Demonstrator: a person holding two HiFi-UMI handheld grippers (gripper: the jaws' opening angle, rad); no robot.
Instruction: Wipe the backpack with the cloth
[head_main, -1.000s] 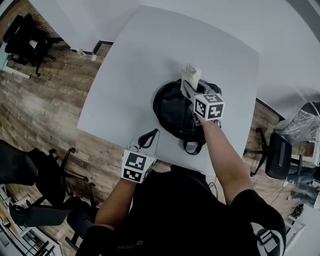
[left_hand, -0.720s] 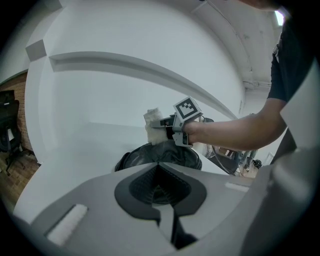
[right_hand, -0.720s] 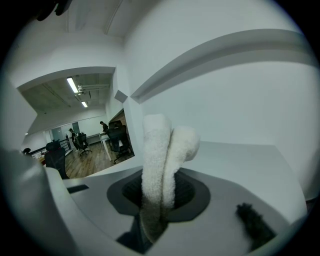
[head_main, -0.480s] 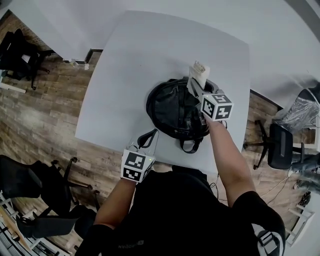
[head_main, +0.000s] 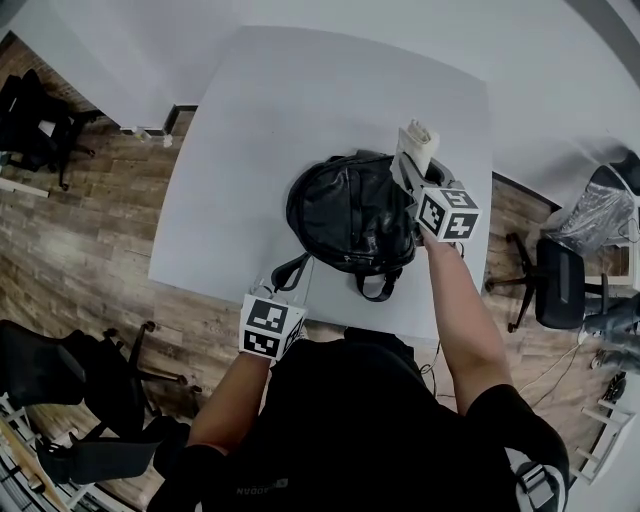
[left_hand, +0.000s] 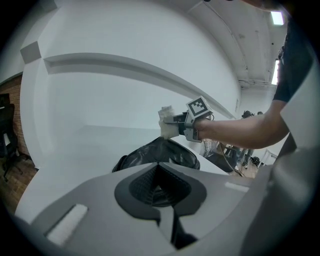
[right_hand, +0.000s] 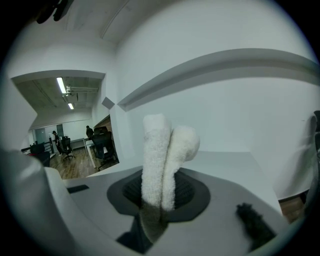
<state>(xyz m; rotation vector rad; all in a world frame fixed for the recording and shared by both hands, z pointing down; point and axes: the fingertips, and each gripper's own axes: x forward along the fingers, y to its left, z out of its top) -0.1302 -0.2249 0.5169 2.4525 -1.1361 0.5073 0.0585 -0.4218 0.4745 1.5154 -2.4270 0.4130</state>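
Right gripper (right_hand: 159, 202): clamped on the lower end of the cloth (right_hand: 162, 155), a folded white roll standing up past the tips. Left gripper (left_hand: 162, 192): shut on nothing, held low at the near edge of the table (head_main: 250, 130), just beside a strap loop (head_main: 291, 274). Touching the loop or not, impossible to tell.

Cloth poised at the far right rim of the backpack (head_main: 350, 215). Backpack lying black and bulging on the right half of the table, straps reaching toward the near edge.

Likely trouble from here:
- Pinched only at one end, so liable to bend over or pull free once dragged across the glossy skin.
- Nothing pinning the backpack, so apt to skid toward the near edge under a firm stroke.
- Could also snag on a seam or zip and twist out of the grip.

As for containers, only the backpack: apparently closed, plump enough to suggest something inside, contents not visible.
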